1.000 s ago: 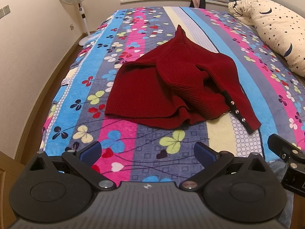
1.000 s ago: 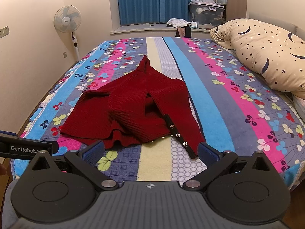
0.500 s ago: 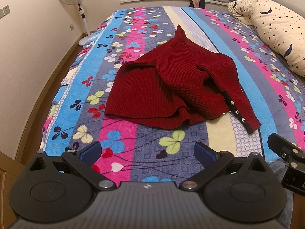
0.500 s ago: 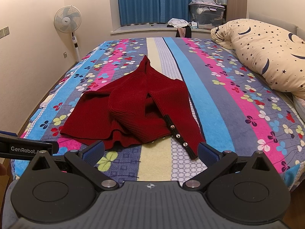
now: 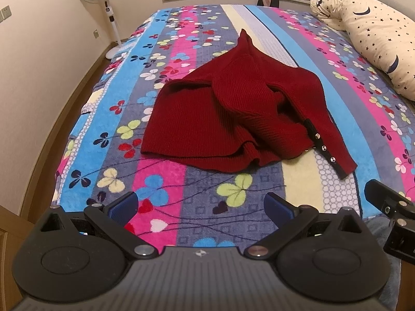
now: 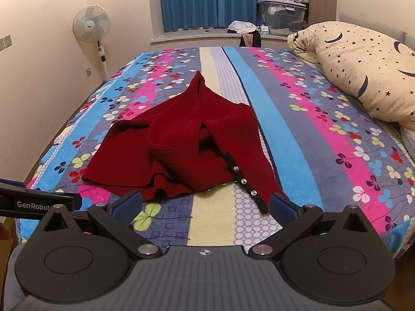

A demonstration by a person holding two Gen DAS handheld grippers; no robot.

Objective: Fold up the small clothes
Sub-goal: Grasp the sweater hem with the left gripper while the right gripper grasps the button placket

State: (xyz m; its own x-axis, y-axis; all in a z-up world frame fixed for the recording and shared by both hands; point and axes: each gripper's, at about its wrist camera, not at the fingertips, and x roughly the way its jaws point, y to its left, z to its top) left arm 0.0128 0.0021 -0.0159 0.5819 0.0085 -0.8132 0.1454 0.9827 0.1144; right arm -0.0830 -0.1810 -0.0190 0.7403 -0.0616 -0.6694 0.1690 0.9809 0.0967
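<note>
Progress: none visible on the fold. Red knit cardigan lies in a rumpled heap on the bed, roughly mid-width, toward the near end of the striped clover-print blanket. Body panel is spread flat on the left side; the right side is bunched, with one layer thrown over another and a ridge standing up at the far end. Dark button band with three bright buttons runs along the near right edge, pointing toward the right tool.

Left tool: jaws wide, nothing between them, hanging over the near edge of the bed and apart from the garment.
Right tool: jaws wide, empty, also short of the garment; its right fingertip sits just beside the end of the button band in that view, contact not evident.

Judgement: task is at the start. Left to do: grasp, spread the cardigan flat, straighten sleeves, close the front, then make the folds. Star-and-moon pillow lies well apart on the right, fan by the wall.
</note>
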